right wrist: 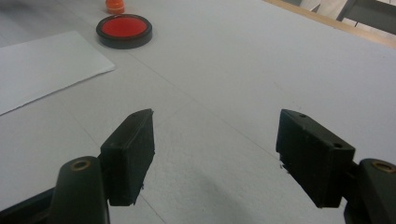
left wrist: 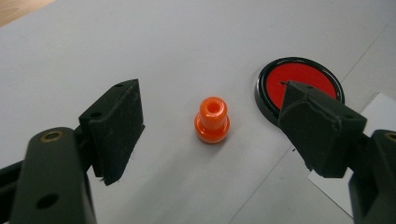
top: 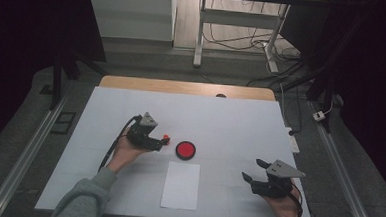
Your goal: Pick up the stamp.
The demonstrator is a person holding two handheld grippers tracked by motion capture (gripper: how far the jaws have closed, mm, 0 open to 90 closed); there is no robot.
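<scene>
High view, left to right. Left tool sits low over the white worktop, held from below by the person's left hand. Left gripper view: the small orange peg stands upright on the worktop between the two jaws, which are spread and touch neither side of it; nothing is gripped.

Just right of the peg lies the red disc with its black rim, apart from it. A white sheet of paper lies nearer the person.

Right tool rests near the right edge, jaws wide and holding nothing.

Judgement: the step in hand is grasping the peg. To do it well, centre the peg between the pads, keep the tool level so the peg is not tipped, and close on its narrower upper part without nudging the disc.
</scene>
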